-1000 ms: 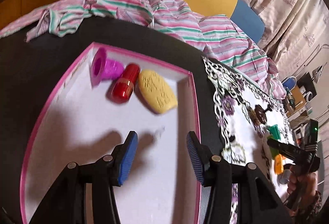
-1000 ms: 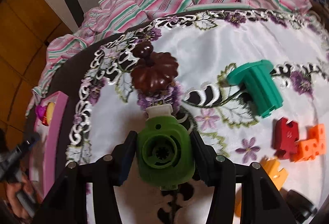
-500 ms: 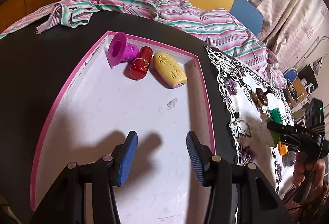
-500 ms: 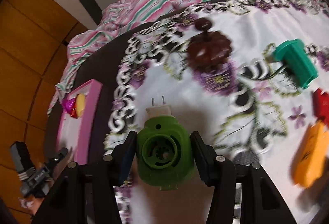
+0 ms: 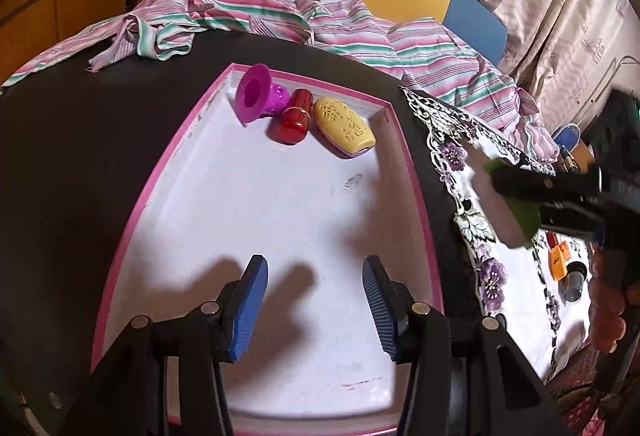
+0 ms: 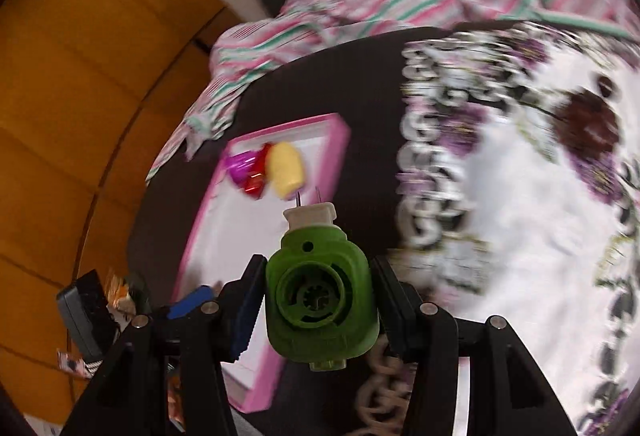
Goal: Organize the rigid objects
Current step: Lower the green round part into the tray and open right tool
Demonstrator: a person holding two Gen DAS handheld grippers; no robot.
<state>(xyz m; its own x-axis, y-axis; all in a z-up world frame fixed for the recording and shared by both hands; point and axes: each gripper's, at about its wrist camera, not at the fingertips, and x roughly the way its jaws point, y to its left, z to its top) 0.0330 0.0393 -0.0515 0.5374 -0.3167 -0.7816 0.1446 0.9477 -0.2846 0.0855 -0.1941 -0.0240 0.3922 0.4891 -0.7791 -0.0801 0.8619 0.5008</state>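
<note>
My right gripper [image 6: 318, 300] is shut on a green plug-in device [image 6: 322, 300] with a white pronged end, held in the air near the right rim of the pink-rimmed white tray [image 6: 328, 140]. It also shows blurred in the left wrist view [image 5: 516, 204]. My left gripper [image 5: 314, 300] is open and empty above the near part of the tray [image 5: 416, 188]. At the tray's far end lie a magenta funnel-shaped piece [image 5: 260, 98], a red cylinder [image 5: 294, 116] and a yellow oval piece [image 5: 344, 128].
The tray sits on a dark table [image 5: 80, 156]. A floral white cloth [image 6: 520, 216] to the right carries a brown pumpkin-shaped lid [image 6: 588, 124] and orange pieces [image 5: 558, 260]. A striped pink cloth [image 5: 280, 16] lies along the table's far edge.
My right gripper has carried the green device left from over the floral cloth toward the tray. My left gripper has drawn back toward the tray's near end, still open.
</note>
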